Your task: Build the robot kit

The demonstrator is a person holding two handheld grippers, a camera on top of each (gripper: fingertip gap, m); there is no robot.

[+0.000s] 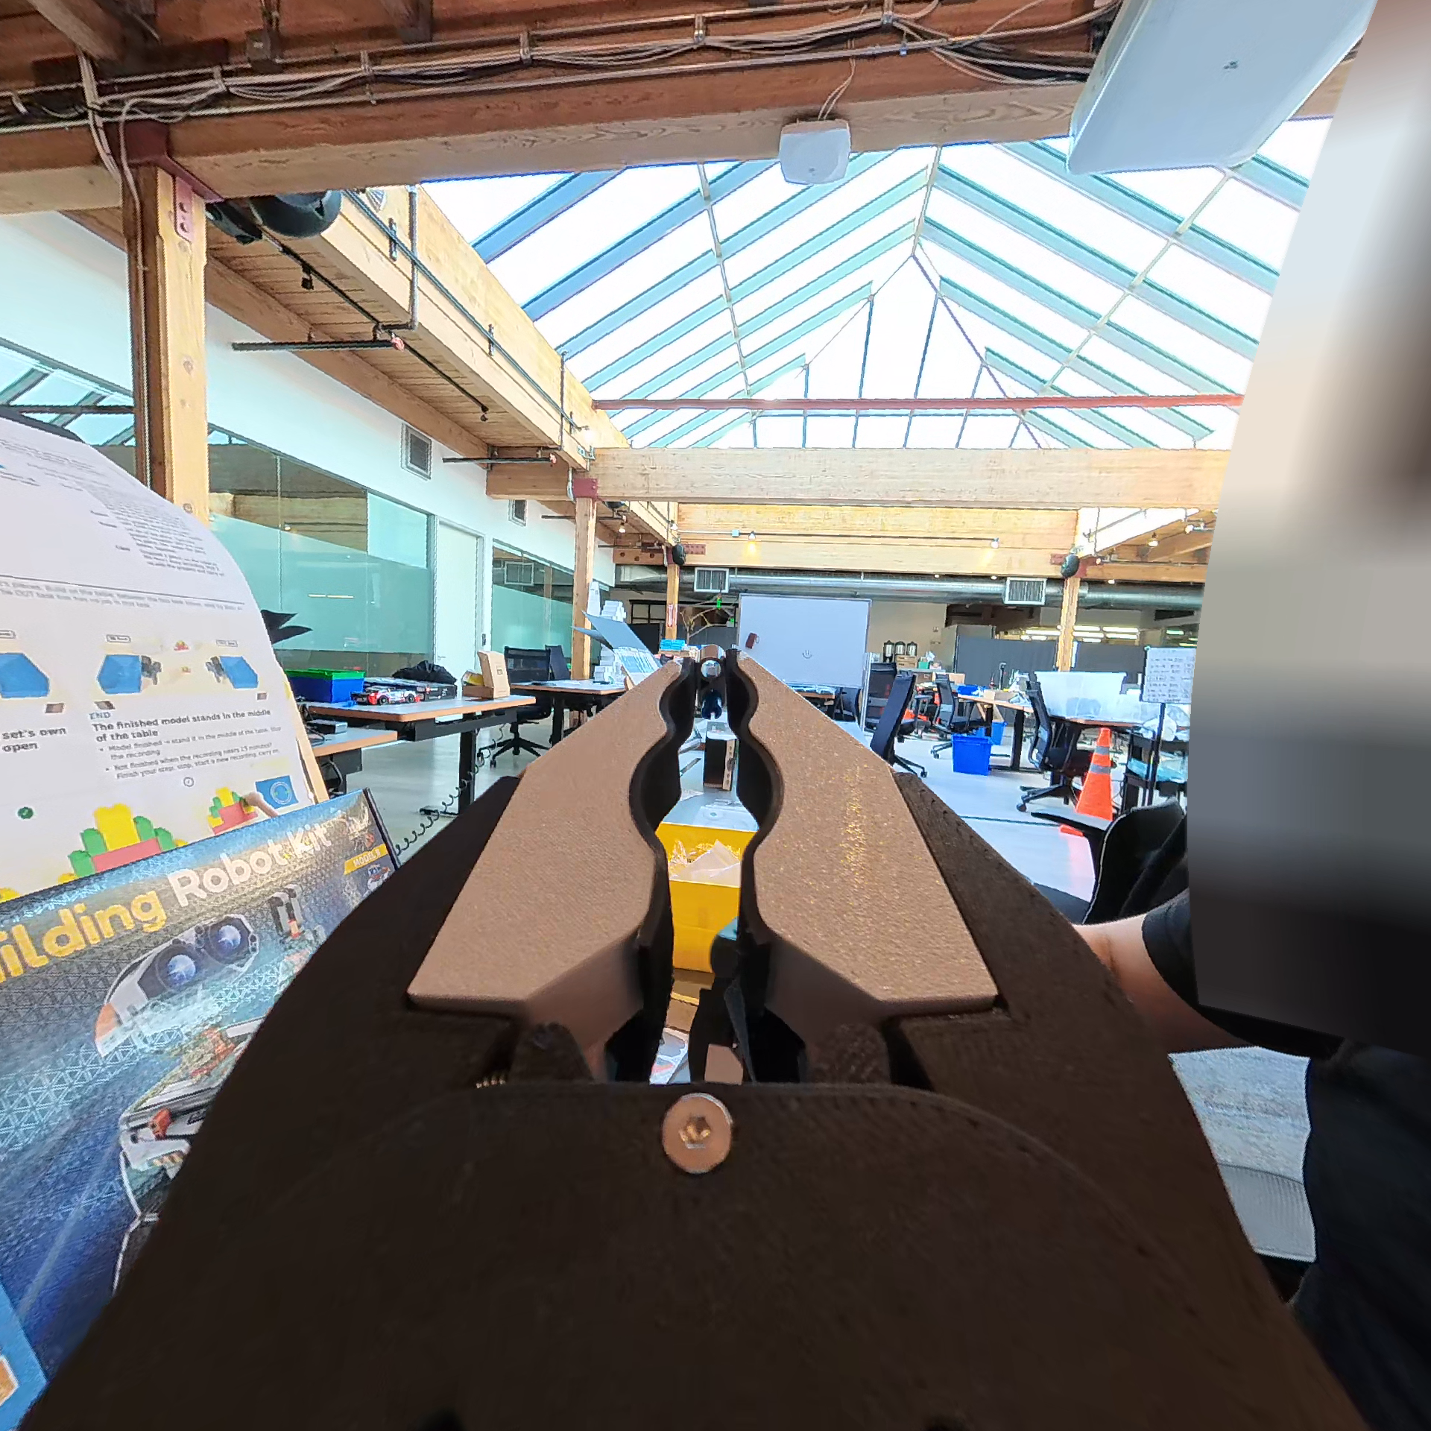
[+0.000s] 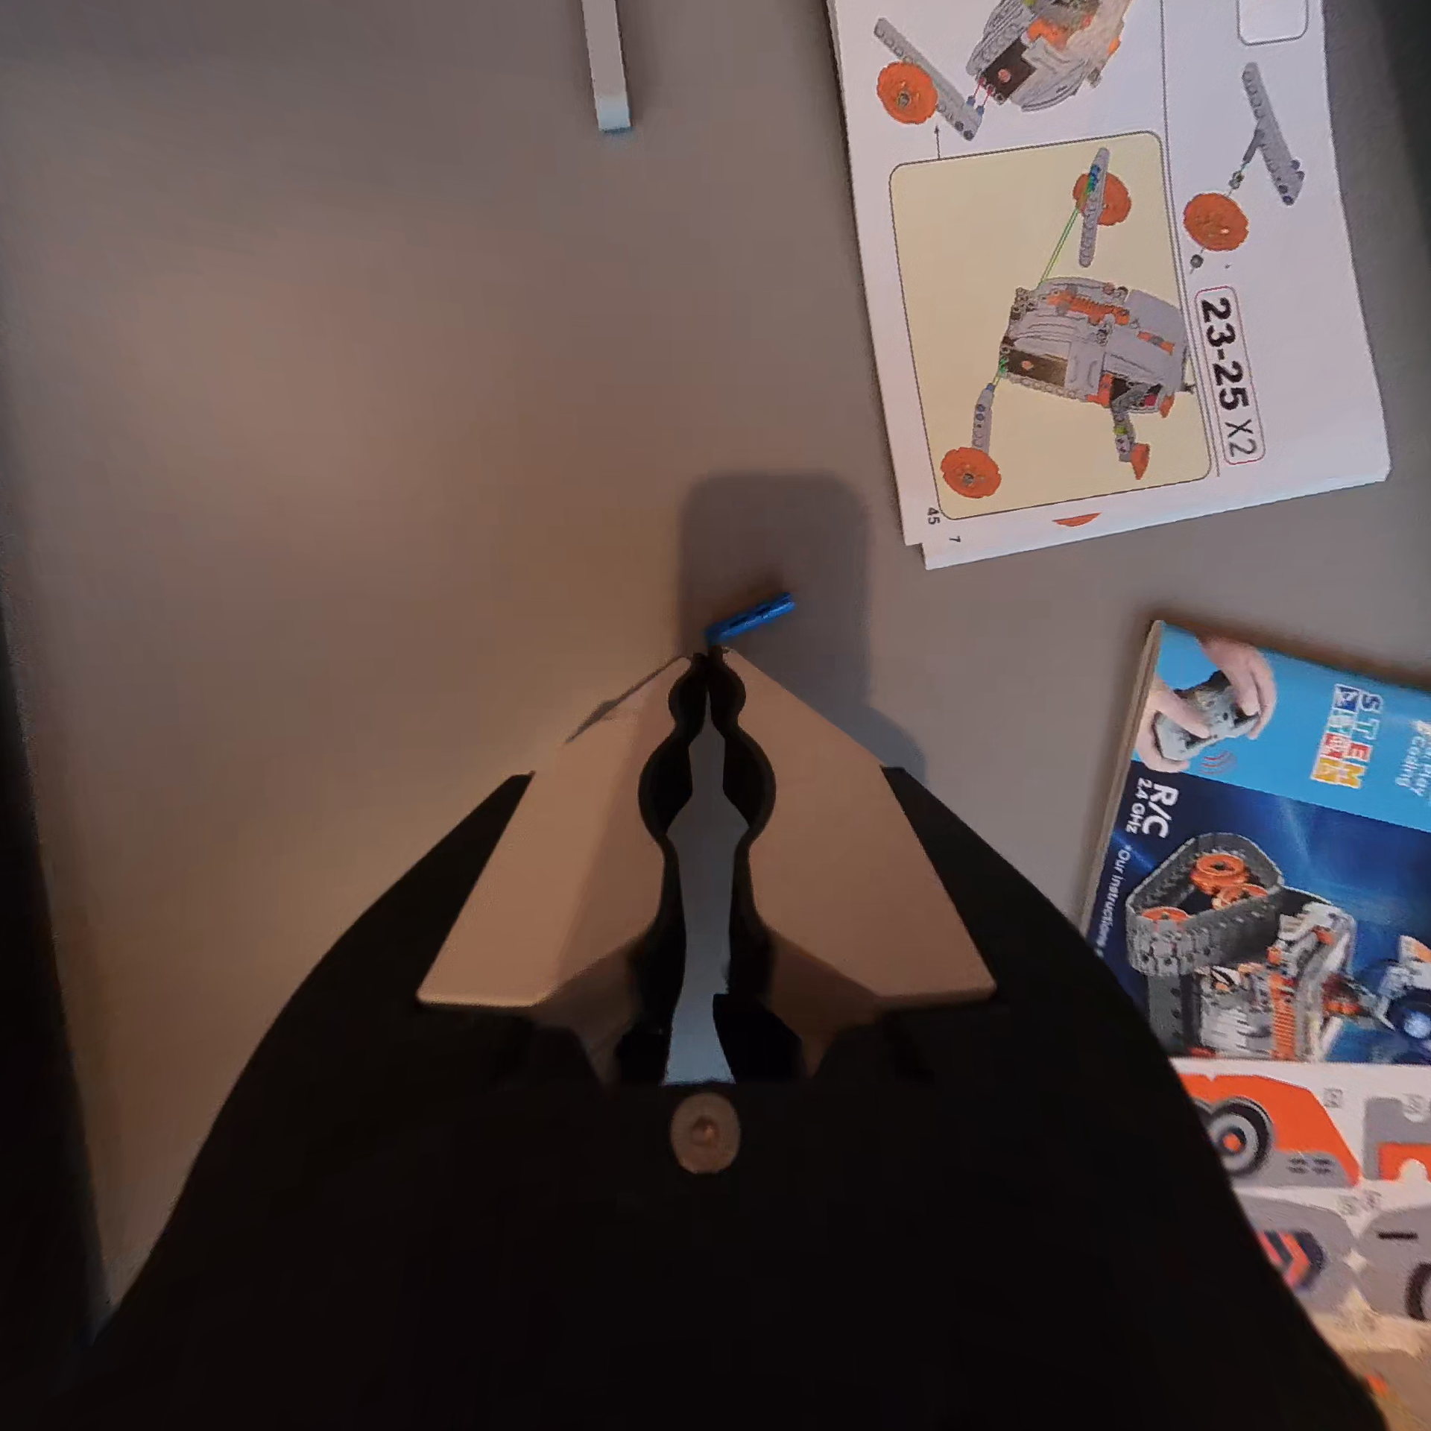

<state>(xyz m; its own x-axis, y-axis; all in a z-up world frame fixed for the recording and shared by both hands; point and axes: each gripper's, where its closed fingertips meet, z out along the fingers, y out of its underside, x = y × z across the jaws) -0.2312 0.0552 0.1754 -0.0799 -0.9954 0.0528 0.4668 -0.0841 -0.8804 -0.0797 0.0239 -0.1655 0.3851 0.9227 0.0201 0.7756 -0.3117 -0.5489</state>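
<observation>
In the left wrist view my left gripper [image 1: 711, 666] is raised and points out over the room. Its jaws are nearly together and pinch a small part [image 1: 711, 672], grey and round at the top with a dark blue piece below. In the right wrist view my right gripper [image 2: 709, 658] points down at the grey table [image 2: 348, 387]. Its jaws are closed at the tips on one end of a small blue pin [image 2: 749, 617], which sticks out to the right just above the table.
An open instruction booklet [image 2: 1084, 271] lies at the upper right, the kit box [image 2: 1278, 852] at the right, and a grey beam piece [image 2: 608, 70] at the top. In the left wrist view stand a kit box [image 1: 155, 991], an instruction sheet [image 1: 116, 658], a yellow bin [image 1: 701, 875] and a person's arm [image 1: 1146, 983]. Tip to tip, the grippers are about 35 cm apart.
</observation>
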